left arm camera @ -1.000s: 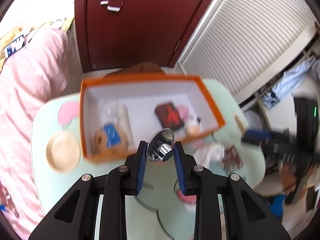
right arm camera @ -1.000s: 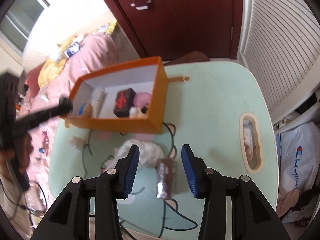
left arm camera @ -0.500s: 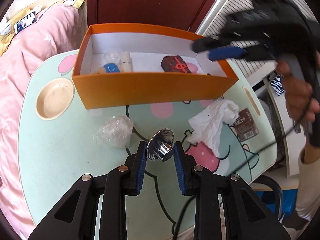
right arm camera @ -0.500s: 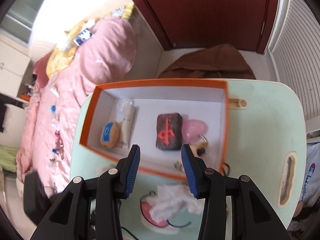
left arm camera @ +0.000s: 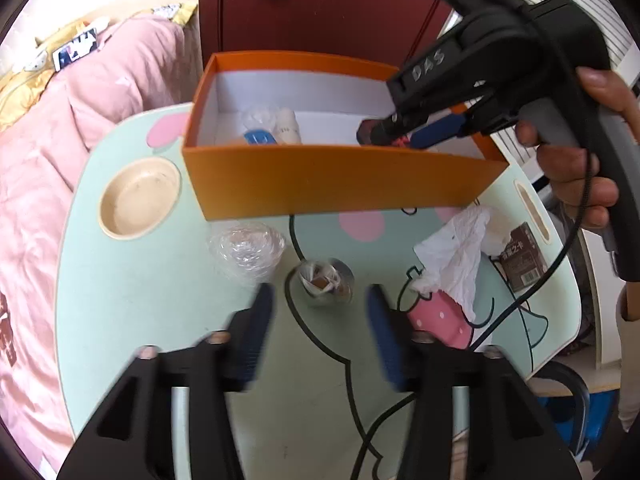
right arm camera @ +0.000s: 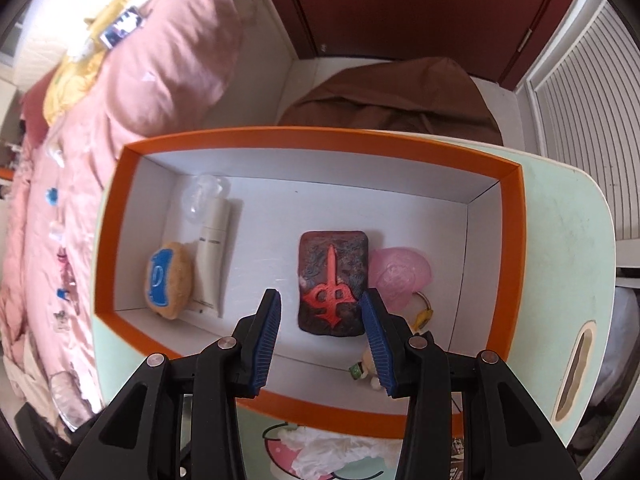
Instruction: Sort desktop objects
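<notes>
Left tool (left arm camera: 318,320): angled steeply down at the table (left arm camera: 120,300), its blue pads blurred, the jaws opening and clear of anything.
Knob (left arm camera: 326,280): a small shiny metal piece resting on the table just ahead of the left tool, between the spread pads but not touched by them.
Right tool (right arm camera: 320,316): pointing almost straight down into the box (right arm camera: 320,142), jaws partly apart with nothing between them; the pads hang over the near edge of the tile.
Right hand (left arm camera: 580,156): seen from the left camera, wrapped around the grey pistol grip, thumb on top, fingers curled round the front, a black cable trailing down from it.
Box: orange outside, white inside, standing on the far half of the table.
Tile (right arm camera: 333,282): dark slab with a red sword-like mark, lying flat on the box floor just below the right tool.
Pink piece (right arm camera: 400,276): translucent, touching the tile's right side.
Tube (right arm camera: 214,258): white, lying in the left part of the box beside a round tan pad with a blue label (right arm camera: 168,278).
Tissue (left arm camera: 456,252): crumpled on the table, right of the knob.
Wrap (left arm camera: 246,250): clear crumpled plastic, left of the knob, near the box front.
Packet (left arm camera: 522,264): brown, beside the tissue near the table's right edge.
Bed (right arm camera: 140,80): pink covers, alongside the table.
</notes>
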A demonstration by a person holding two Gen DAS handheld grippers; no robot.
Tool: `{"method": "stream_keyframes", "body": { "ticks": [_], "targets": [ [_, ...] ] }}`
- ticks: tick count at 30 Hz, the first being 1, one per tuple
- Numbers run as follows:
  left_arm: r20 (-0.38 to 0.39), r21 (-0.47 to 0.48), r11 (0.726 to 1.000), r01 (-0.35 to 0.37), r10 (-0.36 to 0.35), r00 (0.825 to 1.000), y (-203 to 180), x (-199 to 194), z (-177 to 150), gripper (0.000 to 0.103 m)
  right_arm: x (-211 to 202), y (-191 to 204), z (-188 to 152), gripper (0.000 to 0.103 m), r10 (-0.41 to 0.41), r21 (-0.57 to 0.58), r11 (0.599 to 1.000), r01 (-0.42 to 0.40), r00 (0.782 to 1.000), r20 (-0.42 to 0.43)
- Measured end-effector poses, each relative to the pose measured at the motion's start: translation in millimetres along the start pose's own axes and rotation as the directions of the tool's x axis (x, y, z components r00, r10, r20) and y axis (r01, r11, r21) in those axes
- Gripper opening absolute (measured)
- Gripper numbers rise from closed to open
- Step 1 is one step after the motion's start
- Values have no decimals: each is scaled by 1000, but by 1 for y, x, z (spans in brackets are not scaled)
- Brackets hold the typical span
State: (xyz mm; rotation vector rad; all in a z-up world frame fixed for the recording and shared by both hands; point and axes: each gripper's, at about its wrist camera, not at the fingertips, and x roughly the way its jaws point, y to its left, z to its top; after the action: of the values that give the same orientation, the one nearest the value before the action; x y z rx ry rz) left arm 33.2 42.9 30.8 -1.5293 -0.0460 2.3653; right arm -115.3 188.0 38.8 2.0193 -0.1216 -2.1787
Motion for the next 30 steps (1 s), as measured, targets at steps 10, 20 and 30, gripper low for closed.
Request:
{"method": "stream_keyframes", "body": {
  "ticks": [10, 20, 30],
  "targets": [
    [40, -57, 998, 10, -8, 999, 16, -15, 1, 63, 22, 1, 6, 39, -21, -6, 1000, 20, 998, -57],
    [75, -59, 998, 10, -5, 997, 26, -34, 22, 63, -61, -17, -20, 39, 161, -23, 987, -159, 974, 158],
    [70, 23, 998, 62, -64, 996, 3, -26, 104, 63, -96, -109, -85, 39, -21, 141, 990, -11, 975, 223]
  ]
}}
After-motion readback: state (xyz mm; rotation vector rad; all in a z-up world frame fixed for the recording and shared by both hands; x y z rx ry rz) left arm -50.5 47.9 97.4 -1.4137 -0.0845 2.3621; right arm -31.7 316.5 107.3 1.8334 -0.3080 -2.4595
